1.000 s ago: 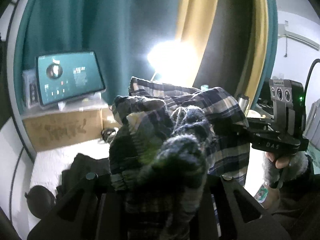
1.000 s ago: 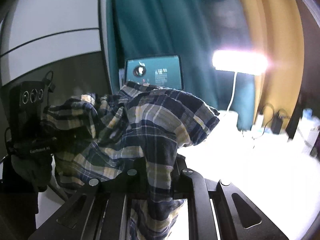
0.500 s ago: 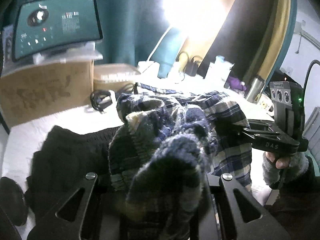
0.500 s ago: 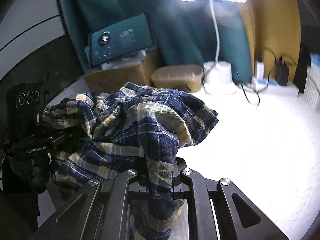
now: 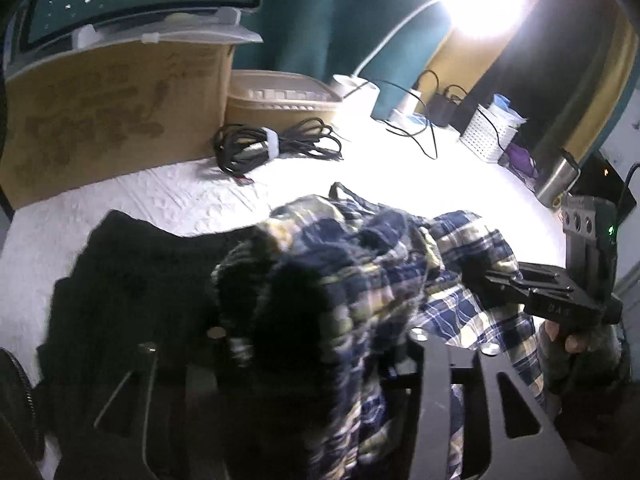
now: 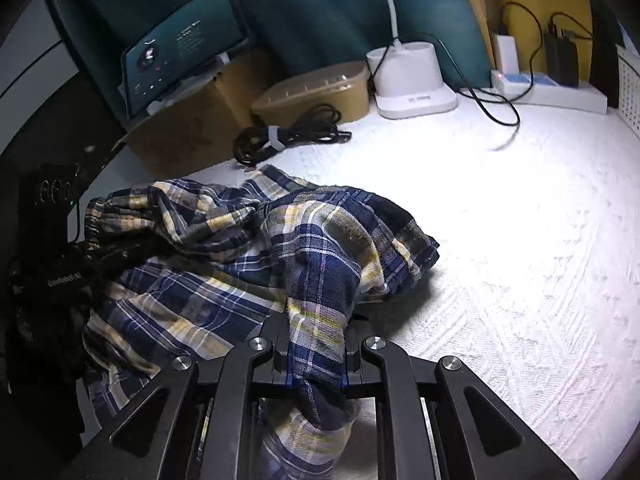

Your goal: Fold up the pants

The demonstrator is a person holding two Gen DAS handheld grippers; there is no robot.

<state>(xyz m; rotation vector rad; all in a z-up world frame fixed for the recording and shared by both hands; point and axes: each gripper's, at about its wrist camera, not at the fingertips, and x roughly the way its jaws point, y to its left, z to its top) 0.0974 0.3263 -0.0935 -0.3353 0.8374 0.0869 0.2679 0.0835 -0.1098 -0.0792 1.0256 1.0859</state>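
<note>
Two grippers, plaid pants bunched between each one's clamped fingers

The pants are bunched on the bedspread, before the cable and box.

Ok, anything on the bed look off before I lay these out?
The plaid pants are bunched in a crumpled heap, clamped by both the right gripper and left gripper, not spread flat. A dark garment lies on the white bedspread directly to their left.
</note>
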